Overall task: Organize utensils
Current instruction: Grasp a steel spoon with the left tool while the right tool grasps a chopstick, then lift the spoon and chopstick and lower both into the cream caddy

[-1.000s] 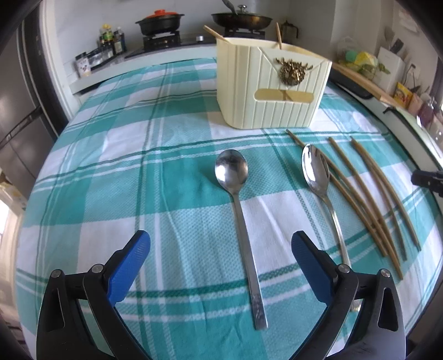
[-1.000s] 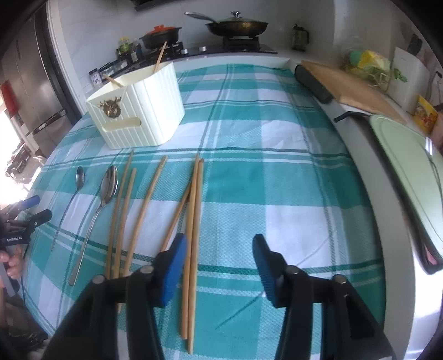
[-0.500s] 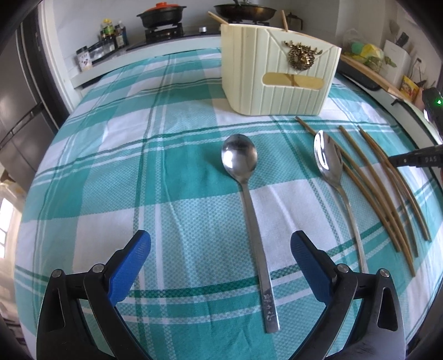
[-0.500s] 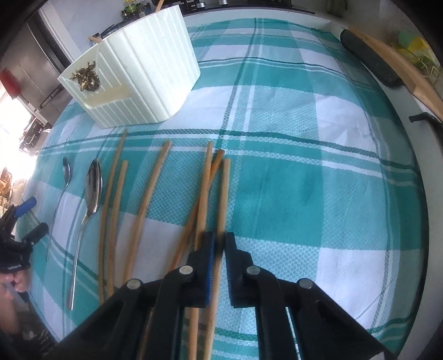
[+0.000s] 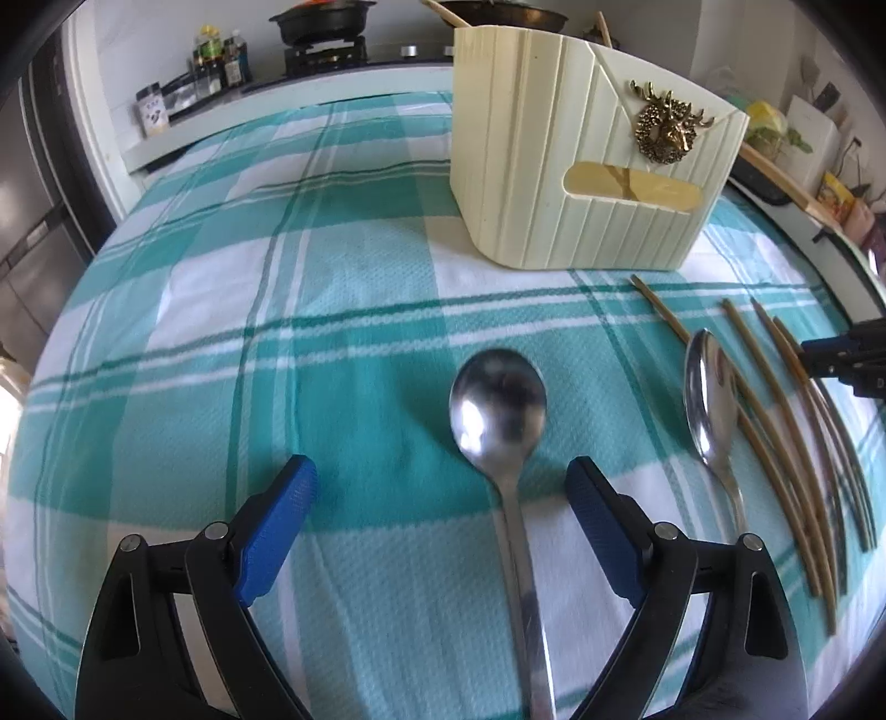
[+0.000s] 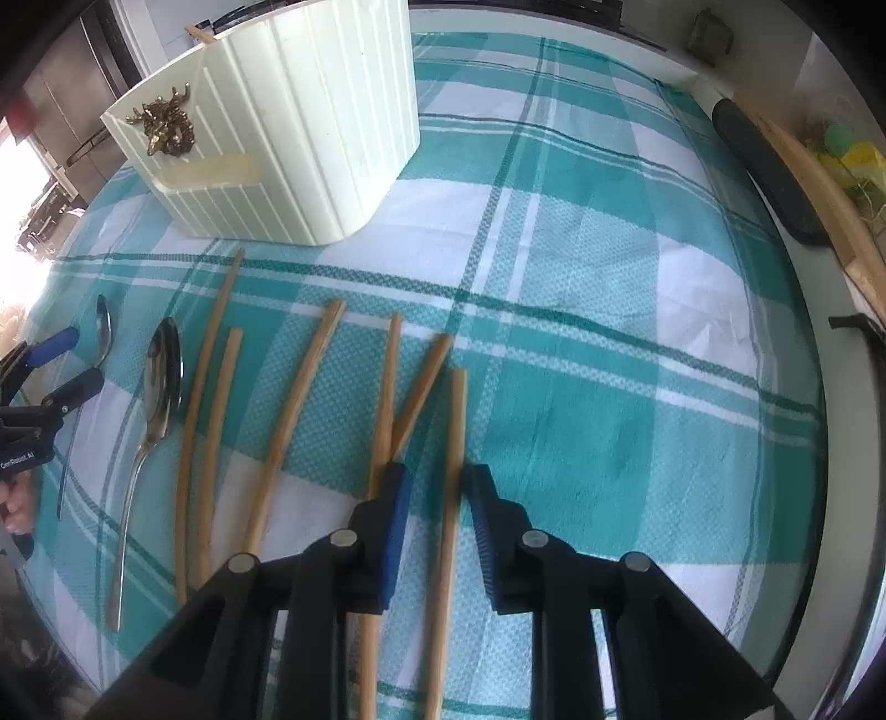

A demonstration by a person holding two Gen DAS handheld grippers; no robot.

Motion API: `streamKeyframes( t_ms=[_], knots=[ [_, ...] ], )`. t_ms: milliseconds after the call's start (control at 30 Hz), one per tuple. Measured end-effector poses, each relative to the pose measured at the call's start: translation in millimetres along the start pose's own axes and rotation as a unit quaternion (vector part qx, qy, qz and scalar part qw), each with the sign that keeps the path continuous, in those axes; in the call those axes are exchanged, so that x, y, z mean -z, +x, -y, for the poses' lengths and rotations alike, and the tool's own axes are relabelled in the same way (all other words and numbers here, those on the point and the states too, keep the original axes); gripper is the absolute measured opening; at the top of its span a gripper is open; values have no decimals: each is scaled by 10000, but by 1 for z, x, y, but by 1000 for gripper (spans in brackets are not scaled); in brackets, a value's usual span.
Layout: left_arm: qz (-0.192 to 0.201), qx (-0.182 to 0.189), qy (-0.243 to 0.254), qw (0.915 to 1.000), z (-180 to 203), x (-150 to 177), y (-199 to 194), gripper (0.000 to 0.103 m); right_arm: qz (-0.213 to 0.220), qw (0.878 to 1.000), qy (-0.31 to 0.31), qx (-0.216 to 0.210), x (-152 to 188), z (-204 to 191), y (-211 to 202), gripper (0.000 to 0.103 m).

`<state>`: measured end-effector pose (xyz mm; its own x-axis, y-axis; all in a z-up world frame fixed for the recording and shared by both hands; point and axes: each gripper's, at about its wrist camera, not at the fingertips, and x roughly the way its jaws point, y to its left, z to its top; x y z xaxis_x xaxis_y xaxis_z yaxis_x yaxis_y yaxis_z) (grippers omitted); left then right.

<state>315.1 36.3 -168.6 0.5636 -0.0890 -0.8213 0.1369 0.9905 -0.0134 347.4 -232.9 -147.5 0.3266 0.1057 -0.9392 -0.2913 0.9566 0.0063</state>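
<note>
Left gripper (image 5: 440, 487), jaws wide but closing, straddles the round-bowled steel spoon (image 5: 498, 412) lying on the teal-checked bench cloth (image 5: 221, 310), lined up to pinch its neck. Cream ribbed utensil holder (image 5: 559, 183) stands beyond. Right gripper (image 6: 437, 498), jaws opening, straddles one bamboo chopstick (image 6: 449, 487), unclamped.

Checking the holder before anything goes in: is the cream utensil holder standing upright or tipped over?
Upright. The cream utensil holder sits flat on the checked tablecloth, its ribs vertical and its open top upward, with chopstick ends poking out.

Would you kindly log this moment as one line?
left gripper: jaws closing around spoon | right gripper: jaws opening, chopstick between
</note>
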Motion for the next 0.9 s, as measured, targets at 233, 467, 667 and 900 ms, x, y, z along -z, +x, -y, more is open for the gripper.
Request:
streamKeyframes(
  t_ms=[233, 467, 667, 900],
  knots=[
    [109, 173, 248, 9995, 12, -10, 0, 37, 68, 9997, -228, 111, -26, -5, 10, 7],
    [266, 368, -35, 9990, 1, -15, -24, 36, 628, 9977, 175, -174, -21, 12, -19, 6],
    [900, 681, -103, 9936, -5, -23, -93, 36, 1660, 9854, 198, -310, -1, 4, -108, 6],
    [1464, 928, -114, 9848, -8, -27, -149, 36, 2617, 9646, 66, -327, 31, -20, -191, 6]
  ],
)
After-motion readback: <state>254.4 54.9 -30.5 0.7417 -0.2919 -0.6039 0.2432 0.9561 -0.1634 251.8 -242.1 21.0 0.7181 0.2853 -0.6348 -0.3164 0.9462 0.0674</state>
